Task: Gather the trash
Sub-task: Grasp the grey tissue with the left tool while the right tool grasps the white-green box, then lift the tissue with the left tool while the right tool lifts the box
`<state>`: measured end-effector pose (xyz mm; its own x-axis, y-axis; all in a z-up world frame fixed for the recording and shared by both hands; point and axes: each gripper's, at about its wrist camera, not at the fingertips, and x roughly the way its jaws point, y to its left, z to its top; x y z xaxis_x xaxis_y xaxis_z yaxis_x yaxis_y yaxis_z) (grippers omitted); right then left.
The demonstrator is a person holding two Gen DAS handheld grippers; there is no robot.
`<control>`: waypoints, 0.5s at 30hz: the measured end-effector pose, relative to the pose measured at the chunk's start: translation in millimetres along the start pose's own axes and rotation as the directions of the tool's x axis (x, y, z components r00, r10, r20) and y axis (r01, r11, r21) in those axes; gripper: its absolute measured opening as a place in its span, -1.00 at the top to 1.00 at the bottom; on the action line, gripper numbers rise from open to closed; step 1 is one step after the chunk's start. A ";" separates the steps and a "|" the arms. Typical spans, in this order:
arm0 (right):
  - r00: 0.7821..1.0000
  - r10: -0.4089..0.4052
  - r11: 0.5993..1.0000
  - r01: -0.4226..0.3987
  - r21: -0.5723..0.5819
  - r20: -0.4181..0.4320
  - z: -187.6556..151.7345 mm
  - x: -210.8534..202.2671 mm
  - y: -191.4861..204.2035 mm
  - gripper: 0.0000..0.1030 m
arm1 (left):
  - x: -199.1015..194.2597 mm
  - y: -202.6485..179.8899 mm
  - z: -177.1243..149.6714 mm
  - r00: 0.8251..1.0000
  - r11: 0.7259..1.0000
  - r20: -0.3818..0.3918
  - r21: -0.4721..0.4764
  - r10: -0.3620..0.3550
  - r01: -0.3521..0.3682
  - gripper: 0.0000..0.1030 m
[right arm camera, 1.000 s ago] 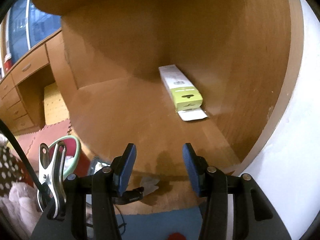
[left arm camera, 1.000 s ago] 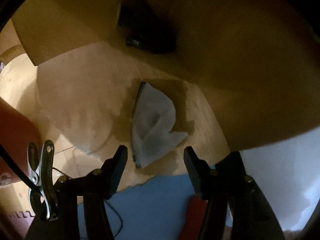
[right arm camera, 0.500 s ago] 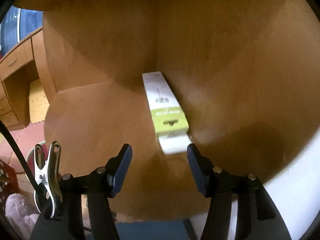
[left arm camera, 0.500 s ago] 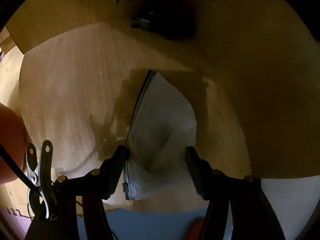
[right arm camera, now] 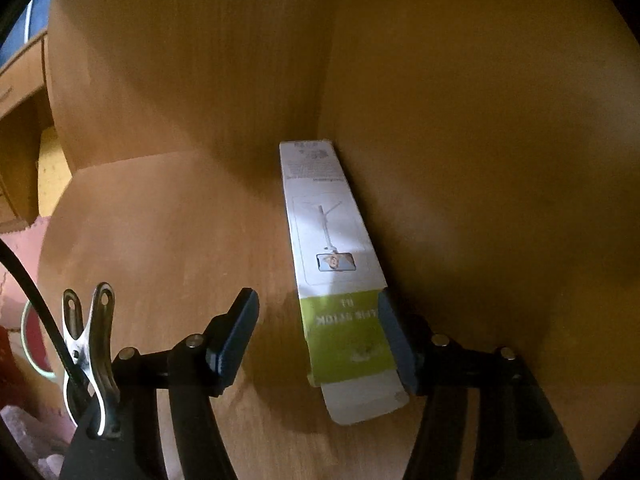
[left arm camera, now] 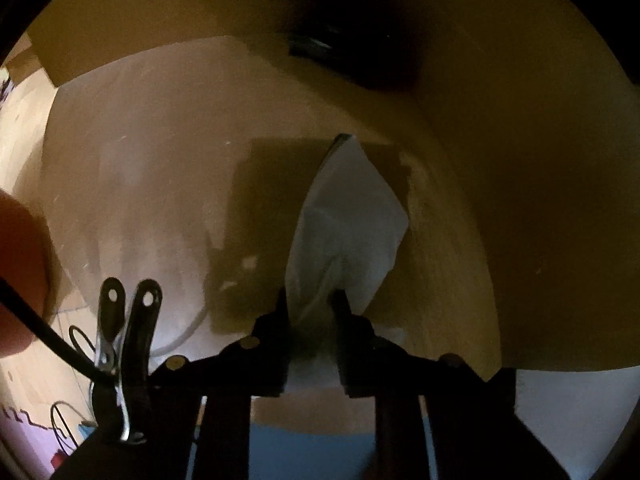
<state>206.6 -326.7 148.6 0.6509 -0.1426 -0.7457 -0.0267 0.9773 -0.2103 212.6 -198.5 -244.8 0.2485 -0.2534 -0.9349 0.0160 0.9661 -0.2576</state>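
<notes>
In the left wrist view a crumpled white tissue (left arm camera: 352, 208) lies on a wooden shelf floor (left arm camera: 152, 184). My left gripper (left arm camera: 311, 300) points down at it, its jaws closing, and the pads pinch the near end of the tissue. In the right wrist view a long white and green carton (right arm camera: 324, 208) lies on another wooden shelf, along the right side wall (right arm camera: 480, 160). My right gripper (right arm camera: 316, 300) straddles the carton's green near end, its jaws opening. The right finger (right arm camera: 394, 336) is at the carton's edge and the left finger (right arm camera: 236, 328) stands well apart.
A dark object (left arm camera: 348, 52) sits at the back of the shelf in the left wrist view, with blue mat (left arm camera: 312, 452) below the shelf edge and a white panel (left arm camera: 568, 412) at the right. Wooden drawers (right arm camera: 20, 80) and a green-rimmed item (right arm camera: 30, 344) lie left of the right gripper.
My left gripper has come down over the tissue and shut on its near end. My right gripper has moved in to the carton, which now lies between its fingers.
</notes>
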 end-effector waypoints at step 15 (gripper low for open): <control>0.996 0.092 0.995 -0.091 -0.034 0.016 -1.4 -15.9 18.0 -0.25 | -52.7 57.5 -8.8 0.995 0.987 0.058 -0.128 -0.086 0.093 0.70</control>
<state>194.7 -307.0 155.8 0.6576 -0.0500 -0.7517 -0.1119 0.9803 -0.1631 191.8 -130.0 -212.5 0.3015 -0.3327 -0.8935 -0.0849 0.9241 -0.3727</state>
